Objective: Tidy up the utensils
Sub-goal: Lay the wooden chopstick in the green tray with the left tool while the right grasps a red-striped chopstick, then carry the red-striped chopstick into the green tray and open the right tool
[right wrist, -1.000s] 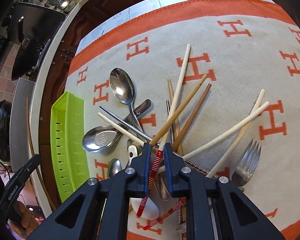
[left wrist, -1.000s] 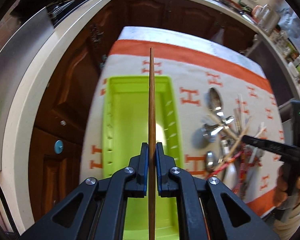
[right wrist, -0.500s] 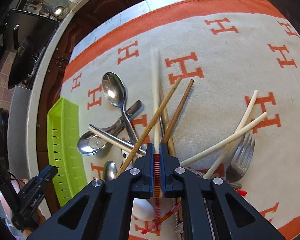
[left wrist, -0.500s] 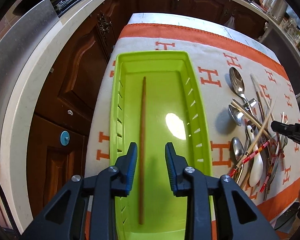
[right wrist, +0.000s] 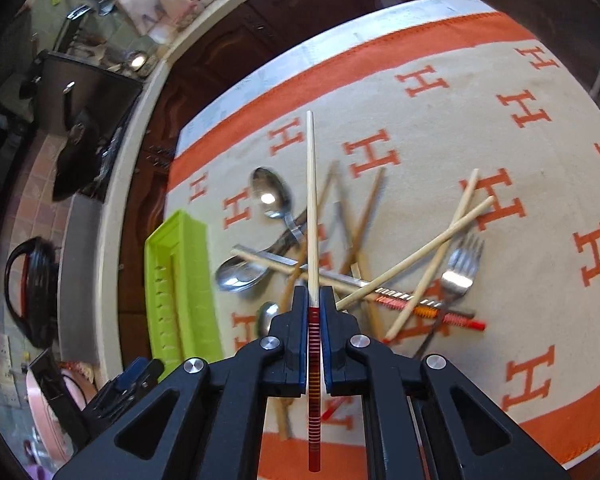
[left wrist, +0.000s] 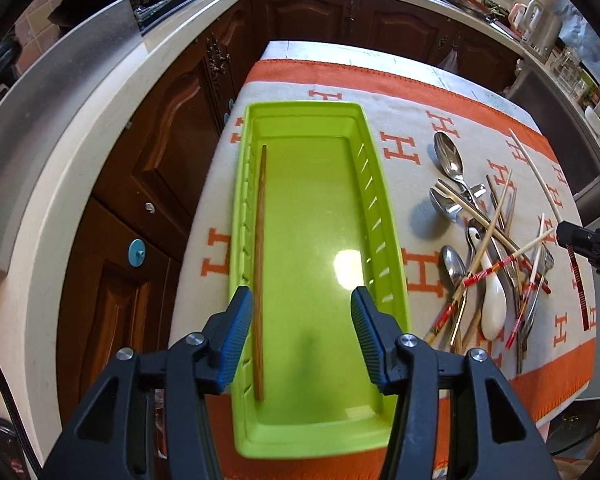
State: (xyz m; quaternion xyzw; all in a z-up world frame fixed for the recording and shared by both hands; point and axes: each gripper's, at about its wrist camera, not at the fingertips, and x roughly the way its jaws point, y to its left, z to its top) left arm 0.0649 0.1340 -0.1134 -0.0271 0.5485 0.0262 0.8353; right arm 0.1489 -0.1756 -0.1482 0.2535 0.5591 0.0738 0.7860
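A lime green tray (left wrist: pixel 384 240) lies on the cloth, and one brown chopstick (left wrist: pixel 259 264) lies along its left wall. My left gripper (left wrist: pixel 300 336) is open and empty above the tray's near end. My right gripper (right wrist: pixel 313 332) is shut on a pale chopstick with a red striped handle (right wrist: pixel 311 216), held above a pile of chopsticks, spoons (right wrist: pixel 270 194) and a fork (right wrist: pixel 462 272). The pile (left wrist: pixel 488 248) and the right gripper (left wrist: pixel 588 240) show at the right of the left wrist view. The tray (right wrist: pixel 180 280) shows at the left of the right wrist view.
The table carries a beige cloth (right wrist: pixel 480 128) with orange H marks and an orange border. Dark wooden cabinets (left wrist: pixel 160 152) and a pale countertop (left wrist: pixel 80 128) stand beyond the table's left edge. A white ceramic spoon (left wrist: pixel 492 300) lies in the pile.
My left gripper let go of the brown chopstick into the tray and opened wide. My right gripper closed on the red-striped chopstick and lifted it out of the pile.
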